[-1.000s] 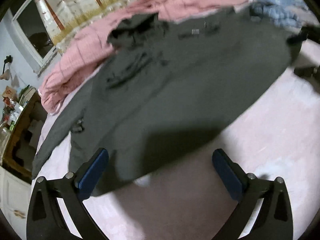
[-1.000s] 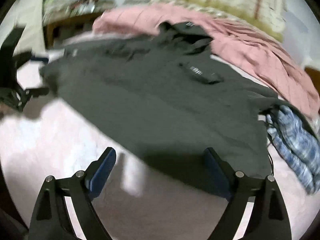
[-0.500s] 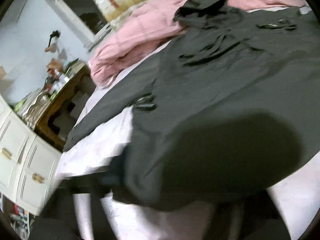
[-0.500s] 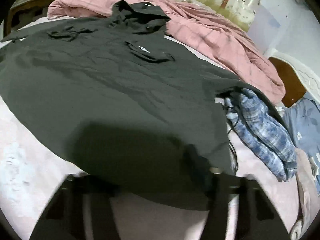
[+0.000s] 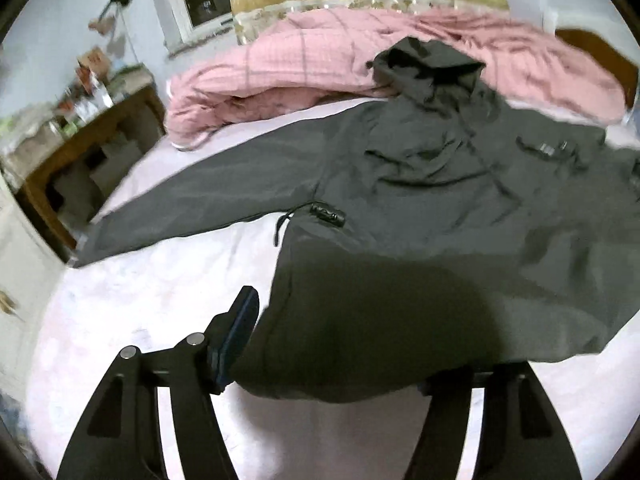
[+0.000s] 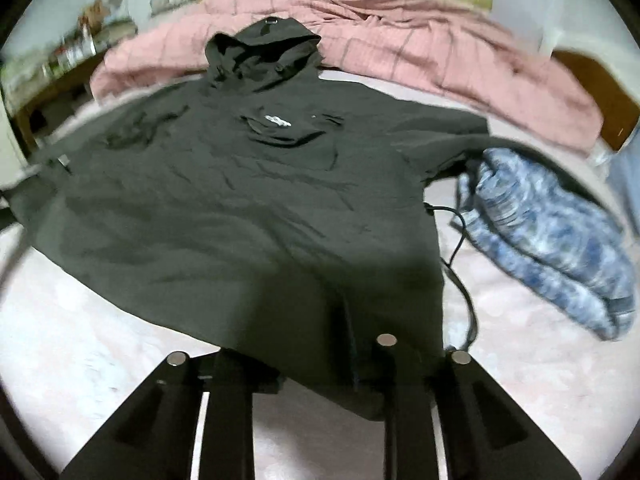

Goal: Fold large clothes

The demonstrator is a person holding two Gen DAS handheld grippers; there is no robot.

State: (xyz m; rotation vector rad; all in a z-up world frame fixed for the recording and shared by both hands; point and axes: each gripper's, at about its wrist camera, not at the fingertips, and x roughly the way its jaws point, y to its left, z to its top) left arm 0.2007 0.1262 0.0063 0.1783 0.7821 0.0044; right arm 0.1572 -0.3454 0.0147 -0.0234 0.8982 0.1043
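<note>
A dark grey hooded jacket [image 6: 248, 200] lies spread across the bed [image 6: 100, 340], filling mid-frame. Its small white chest label [image 6: 277, 121] is too blurred to read. The right tongs [image 6: 308, 364] pinch its hem at the bottom; the left tongs [image 5: 340, 356] are opening, hem between them.

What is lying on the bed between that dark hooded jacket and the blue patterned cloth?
In the right wrist view, a thin black cord trails over bare pink sheet between the dark hooded jacket and the blue patterned cloth.
</note>
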